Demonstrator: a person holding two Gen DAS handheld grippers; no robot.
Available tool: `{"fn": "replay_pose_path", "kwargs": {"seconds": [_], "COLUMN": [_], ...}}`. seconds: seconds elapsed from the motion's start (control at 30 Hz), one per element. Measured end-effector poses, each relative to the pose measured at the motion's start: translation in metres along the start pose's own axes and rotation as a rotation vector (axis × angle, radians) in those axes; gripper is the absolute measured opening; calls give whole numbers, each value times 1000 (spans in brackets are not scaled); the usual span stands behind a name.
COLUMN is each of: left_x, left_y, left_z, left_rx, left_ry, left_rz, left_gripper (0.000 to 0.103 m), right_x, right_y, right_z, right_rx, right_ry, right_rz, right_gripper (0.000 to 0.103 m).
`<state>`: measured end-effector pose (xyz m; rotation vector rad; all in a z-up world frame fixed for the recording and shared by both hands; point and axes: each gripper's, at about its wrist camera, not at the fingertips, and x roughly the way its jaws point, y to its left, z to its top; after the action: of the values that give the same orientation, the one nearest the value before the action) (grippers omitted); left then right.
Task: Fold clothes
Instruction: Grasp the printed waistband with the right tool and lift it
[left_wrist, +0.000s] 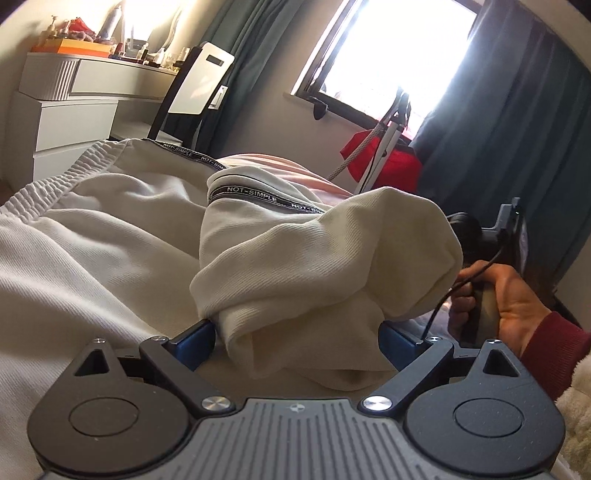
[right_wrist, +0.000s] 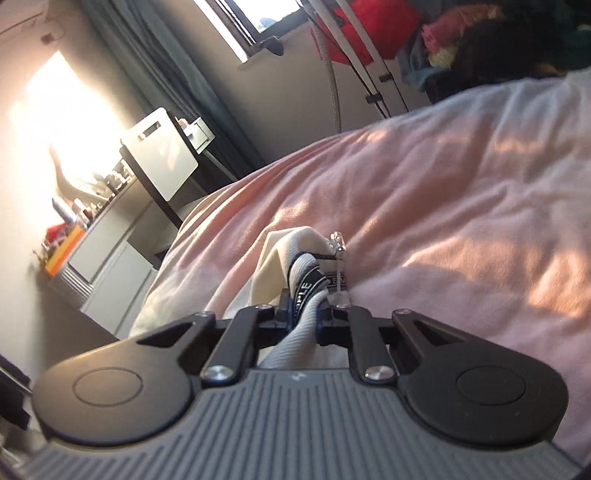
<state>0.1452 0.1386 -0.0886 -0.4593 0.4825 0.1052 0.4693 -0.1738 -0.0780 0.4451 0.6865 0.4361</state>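
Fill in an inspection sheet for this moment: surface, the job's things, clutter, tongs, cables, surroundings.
Surface: bed with pink cover, wrinkled, sunlit in patches.
Job's things: cream garment with elastic waistband and black "NOT-SIMPLE" tape, spread and bunched on the bed.
Clutter: nothing seen on the bed besides the garment.
Tongs: left tongs spread wide around a thick cream fold, grip cannot be judged; right tongs shut on a taped edge of the garment, beside a metal zip pull.
Cables: black cable by the person's hand.
Surroundings: white dresser crowded with bottles, chair, bright window, dark curtains, red item by a white stand.
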Motion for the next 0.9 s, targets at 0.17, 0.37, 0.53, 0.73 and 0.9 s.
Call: {"fn": "replay_pose_path", "kwargs": {"seconds": [0.17, 0.37, 0.53, 0.73, 0.9], "left_x": [-6, -24, -34, -33, -32], "left_y": [-10, -32, -42, -42, -40], "left_z": [-1, -7, -10, -12, -10], "left_rx": [28, 111, 153, 153, 138], "left_ry": [-18, -23, -25, -3, 4], "left_rz": [-23, -75, -87, -62, -42], "left_gripper": [96, 96, 96, 96, 96], "right_x": [-70, -197, -295, -348, -334], "right_y": [-24, -64, -87, -110, -110], "right_z": [21, 55, 67, 54, 51], "right_rx": [13, 37, 10, 19, -33], "right_ry": [-154, -379, -558, -569, -547], "right_rz": [-126, -415, -655, -721, -773], "right_gripper": [11, 11, 11, 11, 11]}}
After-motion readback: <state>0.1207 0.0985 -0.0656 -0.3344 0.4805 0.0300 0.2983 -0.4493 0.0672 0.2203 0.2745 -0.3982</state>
